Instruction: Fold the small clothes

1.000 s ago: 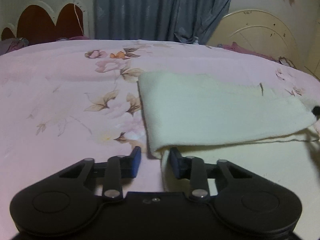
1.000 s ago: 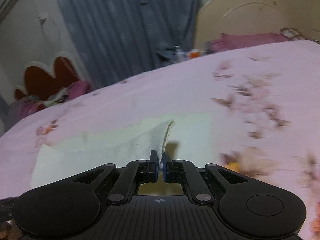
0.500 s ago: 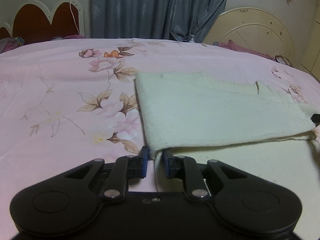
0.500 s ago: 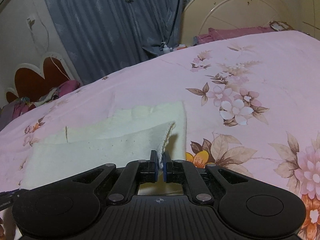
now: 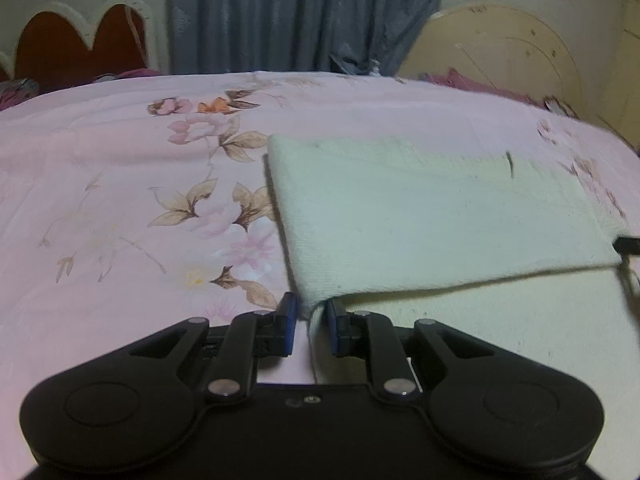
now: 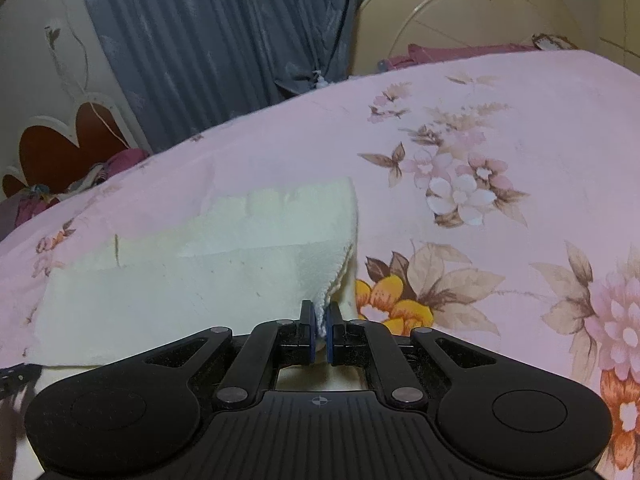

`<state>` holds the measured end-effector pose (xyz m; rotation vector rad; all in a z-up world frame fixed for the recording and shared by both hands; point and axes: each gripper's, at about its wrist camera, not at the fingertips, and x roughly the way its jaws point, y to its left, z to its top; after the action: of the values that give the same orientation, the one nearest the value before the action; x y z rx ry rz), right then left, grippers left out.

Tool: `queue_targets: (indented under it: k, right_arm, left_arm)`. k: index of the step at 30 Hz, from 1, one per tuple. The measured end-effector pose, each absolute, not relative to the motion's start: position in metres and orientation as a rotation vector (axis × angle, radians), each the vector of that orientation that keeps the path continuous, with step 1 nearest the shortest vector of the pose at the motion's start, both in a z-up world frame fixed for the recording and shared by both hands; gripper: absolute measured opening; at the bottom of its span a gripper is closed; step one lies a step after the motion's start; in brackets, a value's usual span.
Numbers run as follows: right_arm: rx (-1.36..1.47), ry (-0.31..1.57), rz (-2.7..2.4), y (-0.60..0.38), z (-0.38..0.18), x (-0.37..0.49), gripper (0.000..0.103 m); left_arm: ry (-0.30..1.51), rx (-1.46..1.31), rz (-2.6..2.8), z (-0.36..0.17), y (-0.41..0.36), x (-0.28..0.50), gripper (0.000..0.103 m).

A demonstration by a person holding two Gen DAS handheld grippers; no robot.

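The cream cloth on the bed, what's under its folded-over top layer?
Under the folded top layer of the cream cloth lies its own lower layer, showing along the near edge. That rests on the pink floral bedsheet. Whatever sits between the layers farther in is covered.

A bedroom in a home: a bed (image 5: 120, 184) spread with a pink floral sheet fills both views. Behind the bed hangs a grey-blue curtain (image 5: 296, 16), drawn shut against a cream wall. Left of the curtain stands a scalloped red headboard (image 5: 76, 46) with a white rim; right of it leans a round-topped cream board (image 5: 504, 52), chipped in places. Crumpled pink and purple cloth (image 6: 452, 54) lies at the bed's far edge.
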<state>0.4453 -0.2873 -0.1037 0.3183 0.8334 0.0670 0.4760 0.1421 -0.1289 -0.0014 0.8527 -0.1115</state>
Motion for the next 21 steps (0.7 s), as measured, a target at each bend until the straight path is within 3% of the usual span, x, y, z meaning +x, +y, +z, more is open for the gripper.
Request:
queue_targets:
  k: [1, 4, 5, 8, 16, 18, 21]
  right_arm:
    - [0.329, 0.827, 0.065, -0.289, -0.105, 0.445, 0.004]
    - [0.328, 0.786, 0.0, -0.293, -0.092, 0.436, 0.005]
    - [0.326, 0.766, -0.013, -0.294, -0.086, 0.433, 0.005]
    - [0.346, 0.731, 0.056, -0.292, -0.074, 0.432, 0.005]
    - [0.186, 0.837, 0.08, -0.254, -0.105, 0.46, 0.005]
    - [0.209, 0.841, 0.048, -0.273, -0.108, 0.456, 0.0]
    - [0.208, 0.817, 0.07, -0.272, -0.097, 0.459, 0.0]
  left_arm:
    - [0.859, -0.002, -0.129, -0.128, 0.144, 0.477, 0.019]
    - [0.836, -0.057, -0.155, -0.117, 0.159, 0.465, 0.045]
    - [0.773, -0.063, -0.148, -0.108, 0.162, 0.455, 0.048]
    - [0.691, -0.105, -0.18, -0.095, 0.154, 0.451, 0.048]
    - [0.759, -0.061, -0.202, -0.13, 0.119, 0.488, 0.048]
    - [0.769, -0.066, -0.212, -0.13, 0.125, 0.486, 0.048]
    - [0.775, -0.089, -0.237, -0.125, 0.128, 0.5, 0.053]
